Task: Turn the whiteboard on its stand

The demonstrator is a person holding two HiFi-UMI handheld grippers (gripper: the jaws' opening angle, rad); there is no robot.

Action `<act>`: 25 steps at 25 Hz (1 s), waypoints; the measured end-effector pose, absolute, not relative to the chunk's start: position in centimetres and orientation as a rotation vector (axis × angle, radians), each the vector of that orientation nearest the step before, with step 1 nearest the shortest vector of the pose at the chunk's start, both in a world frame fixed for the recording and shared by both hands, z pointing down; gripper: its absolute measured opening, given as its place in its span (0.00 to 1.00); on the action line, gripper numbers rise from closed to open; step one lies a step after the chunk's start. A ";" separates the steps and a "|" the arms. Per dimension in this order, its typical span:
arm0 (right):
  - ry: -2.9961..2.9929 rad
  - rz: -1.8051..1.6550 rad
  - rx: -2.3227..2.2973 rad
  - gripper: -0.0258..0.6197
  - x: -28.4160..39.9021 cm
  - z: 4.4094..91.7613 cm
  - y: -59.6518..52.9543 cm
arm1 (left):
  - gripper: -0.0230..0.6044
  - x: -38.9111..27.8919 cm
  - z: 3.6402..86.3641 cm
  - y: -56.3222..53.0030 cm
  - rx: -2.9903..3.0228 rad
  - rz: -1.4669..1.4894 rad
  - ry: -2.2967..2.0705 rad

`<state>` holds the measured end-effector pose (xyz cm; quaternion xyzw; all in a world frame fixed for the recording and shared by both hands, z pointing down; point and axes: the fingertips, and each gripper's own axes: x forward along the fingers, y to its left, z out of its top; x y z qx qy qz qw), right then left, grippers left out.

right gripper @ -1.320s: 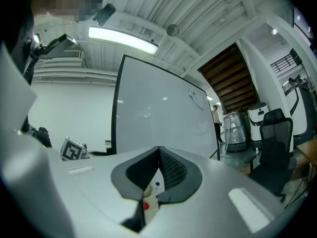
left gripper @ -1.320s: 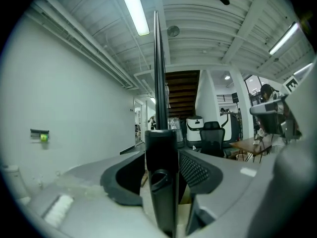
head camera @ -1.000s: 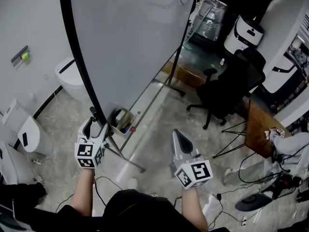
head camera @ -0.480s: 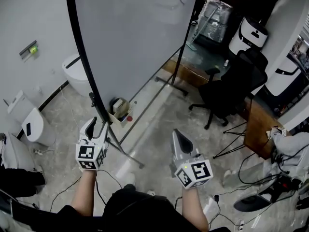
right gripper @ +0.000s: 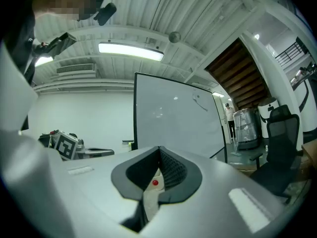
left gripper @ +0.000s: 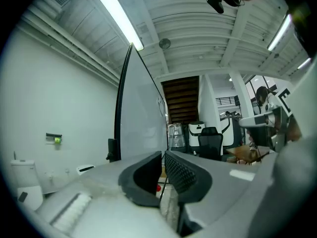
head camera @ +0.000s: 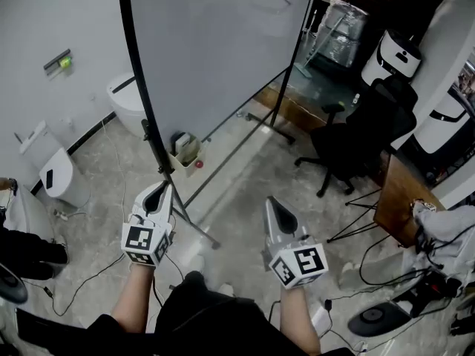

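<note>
- Grey stone-patterned floor and a plain white wall frame a cluttered workshop under strip lights.
- The whiteboard stands right ahead of the person, between the wall and a black office chair. It is carried by a thin black metal stand whose legs spread over the floor.
- I judge the board to be a large, stiff, fairly light panel, top-heavy on so slim a frame, so it may swing or rock if pushed high up.
- Its glossy face would be slippery and gives the jaws nothing to bite. The black edge rim, or the upright just under it, looks the sound place to take hold.
- The left gripper sits just beside the stand's near upright. Its jaws have just been closing and now leave only a narrow slit with nothing between them; the rim lies to their left.
- The right gripper hangs apart from the board, toward the chair, its jaws pressed together and empty.
- A small open box with a red round thing beside it sits at the stand's foot.
- Beyond the board are white floor units, a white machine and a wooden tabletop.
- No brand or writing can be read. The board shows only a faint pen stroke near its top, and each gripper's cube bears square black-and-white markers.
</note>
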<state>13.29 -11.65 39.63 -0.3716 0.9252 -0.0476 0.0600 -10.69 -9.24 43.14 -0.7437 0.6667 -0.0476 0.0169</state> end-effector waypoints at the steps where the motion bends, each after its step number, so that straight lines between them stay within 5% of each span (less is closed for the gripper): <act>1: 2.805 -0.144 -1.117 0.05 13.4 39.7 -11.5 | 0.06 -10.2 43.1 -8.9 -2.317 -0.139 2.071; 25: 2.829 -0.124 -1.127 0.05 7.8 39.2 -10.4 | 0.04 -8.8 40.8 -8.0 -2.509 -0.038 1.916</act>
